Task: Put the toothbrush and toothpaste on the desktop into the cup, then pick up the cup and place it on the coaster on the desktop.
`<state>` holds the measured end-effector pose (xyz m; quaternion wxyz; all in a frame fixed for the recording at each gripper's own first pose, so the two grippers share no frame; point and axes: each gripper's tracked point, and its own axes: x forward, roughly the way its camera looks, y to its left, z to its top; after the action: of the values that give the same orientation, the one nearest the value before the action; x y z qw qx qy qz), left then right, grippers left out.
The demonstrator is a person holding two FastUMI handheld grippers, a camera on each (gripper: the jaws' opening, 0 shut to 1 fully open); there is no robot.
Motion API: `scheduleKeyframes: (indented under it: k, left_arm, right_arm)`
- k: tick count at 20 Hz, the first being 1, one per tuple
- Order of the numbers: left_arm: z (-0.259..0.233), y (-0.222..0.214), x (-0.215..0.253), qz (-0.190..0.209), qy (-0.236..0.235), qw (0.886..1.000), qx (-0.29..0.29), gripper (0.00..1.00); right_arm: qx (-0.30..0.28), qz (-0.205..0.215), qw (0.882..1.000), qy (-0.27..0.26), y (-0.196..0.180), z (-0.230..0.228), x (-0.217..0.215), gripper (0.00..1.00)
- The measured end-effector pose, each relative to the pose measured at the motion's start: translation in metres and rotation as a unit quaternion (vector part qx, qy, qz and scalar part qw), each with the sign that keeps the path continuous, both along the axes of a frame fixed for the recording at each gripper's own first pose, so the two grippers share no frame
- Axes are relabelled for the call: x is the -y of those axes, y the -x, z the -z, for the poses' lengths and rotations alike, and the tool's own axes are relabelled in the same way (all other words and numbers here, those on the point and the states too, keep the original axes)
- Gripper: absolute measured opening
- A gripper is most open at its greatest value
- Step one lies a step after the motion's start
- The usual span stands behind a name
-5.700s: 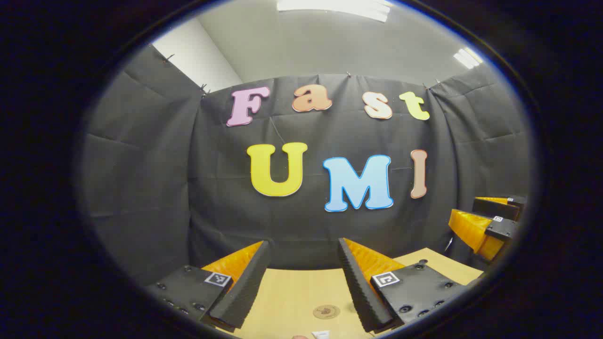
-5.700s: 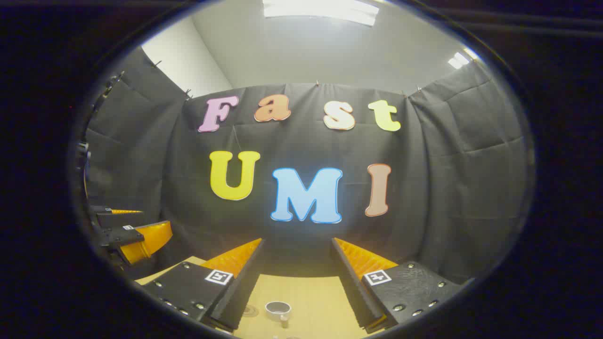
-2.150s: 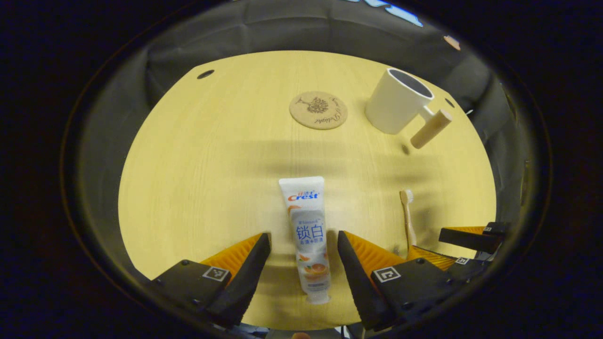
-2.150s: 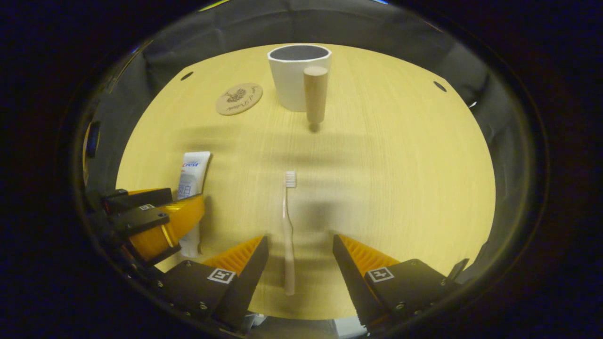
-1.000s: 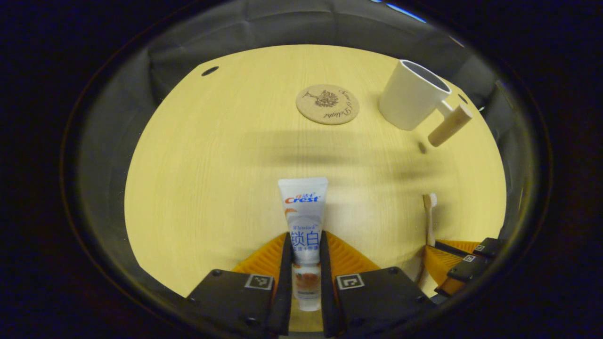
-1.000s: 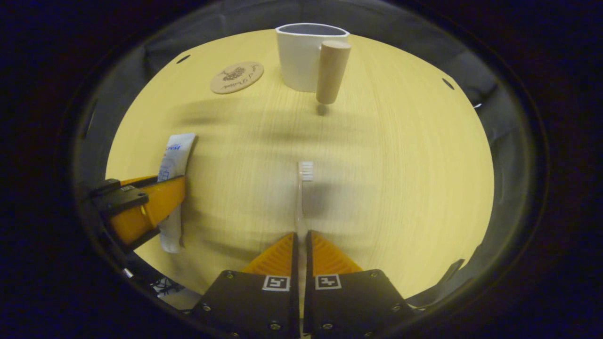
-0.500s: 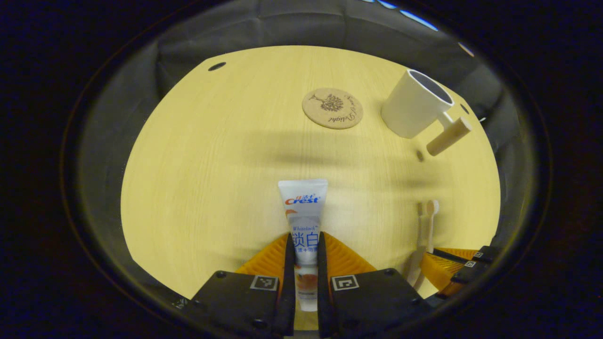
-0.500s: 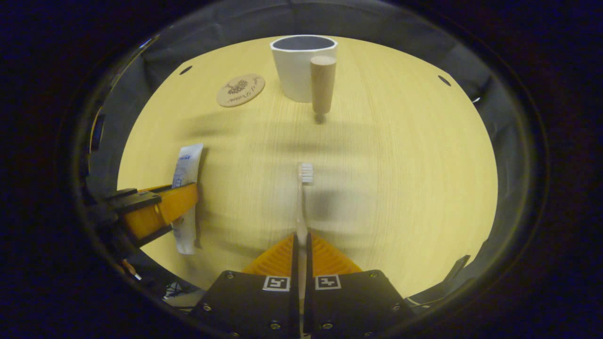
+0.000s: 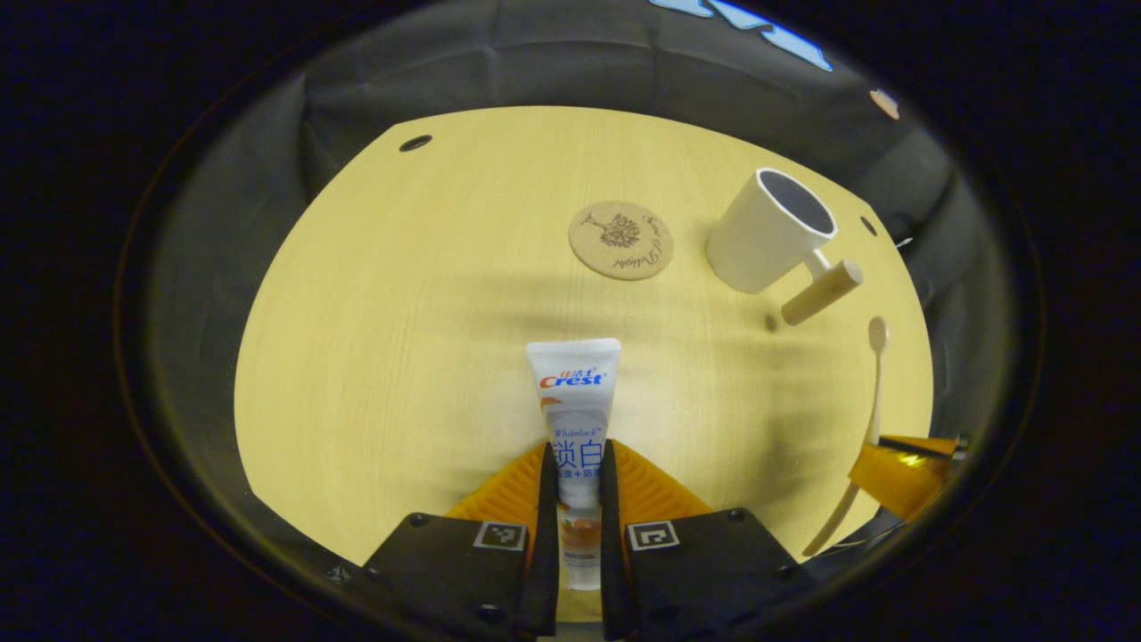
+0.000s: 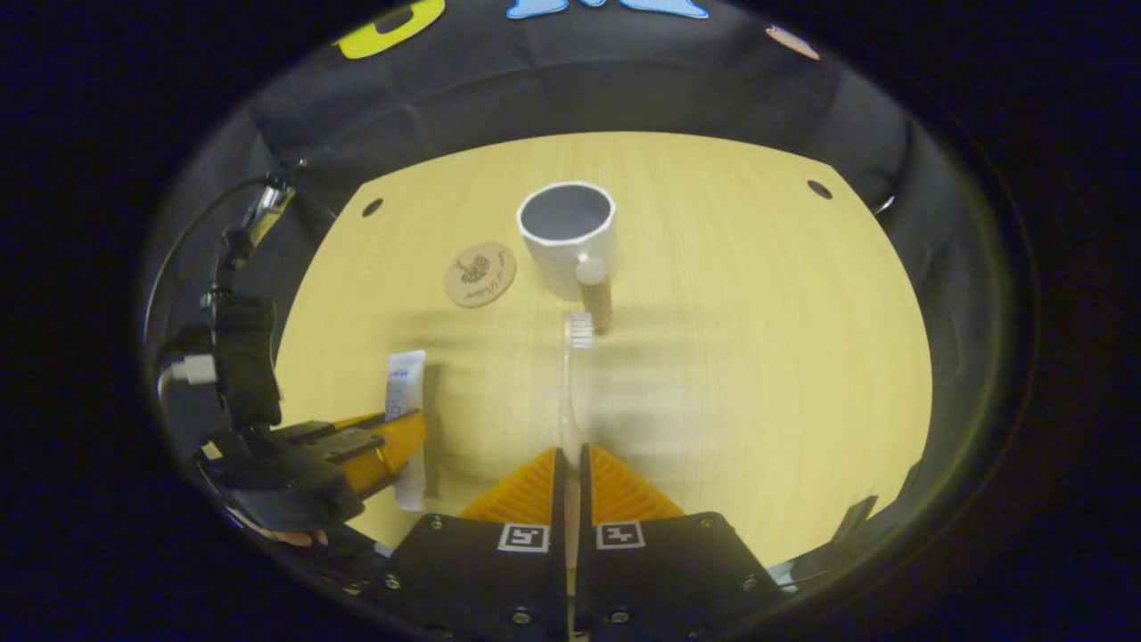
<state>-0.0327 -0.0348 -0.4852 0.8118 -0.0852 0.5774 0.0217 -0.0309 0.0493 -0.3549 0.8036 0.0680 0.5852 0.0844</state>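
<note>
Left gripper (image 9: pixel 578 499): you have it clamped on the toothpaste (image 9: pixel 575 419), both fingers pressed to the lower half of the tube, cap end toward you. In the right gripper view this gripper (image 10: pixel 392 450) sits low at the left with the tube (image 10: pixel 406 392) poking out ahead of it.
Right gripper (image 10: pixel 568 464): you have it closed on the toothbrush (image 10: pixel 570 374), gripping the handle, bristle head pointing forward toward the cup (image 10: pixel 568 234). In the left gripper view it (image 9: pixel 900 459) shows at the right edge with the toothbrush (image 9: pixel 874 383) angled up out of it.
Change since half a second ago: you have raised the right gripper well above the bench (image 10: pixel 758 357); the cup looks smaller, you now see down into it, and the bristle head has come just short of its handle. The left gripper has barely moved, with its grip on the tube unchanged.
Cup: upright on the bench (image 9: pixel 401 312), white, with a wooden peg handle (image 9: pixel 822 291) sticking out sideways.
Coaster (image 9: pixel 621 240): round cork disc, flat on the bench just beside the cup (image 9: pixel 768 230), not touching it; seen also in the right gripper view (image 10: pixel 480 275).
Writing: the tube carries a red and blue brand mark near its crimped end and blue characters lower down. The coaster has a tree drawing with curved script along its rim, too small to make out.
</note>
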Motion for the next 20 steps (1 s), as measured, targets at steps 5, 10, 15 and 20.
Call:
scheduleKeyframes:
  k: [5,10,15,20]
  left_arm:
    - [-0.012,-0.002,-0.006,-0.009,0.004,1.0,0.005,0.27]
    - [-0.018,0.003,-0.02,-0.022,0.002,1.0,0.004,0.27]
    - [-0.023,0.012,-0.039,-0.053,0.006,0.999,-0.004,0.27]
    - [-0.041,0.032,-0.047,-0.071,0.009,0.997,-0.001,0.27]
  right_arm:
    - [0.058,0.019,0.998,-0.018,-0.068,-0.035,0.002,0.05]
    - [0.109,0.032,0.993,-0.024,-0.139,-0.059,0.003,0.05]
    - [0.128,0.048,0.99,-0.037,-0.188,-0.056,-0.004,0.04]
    - [0.146,0.076,0.986,-0.033,-0.222,-0.041,-0.001,0.04]
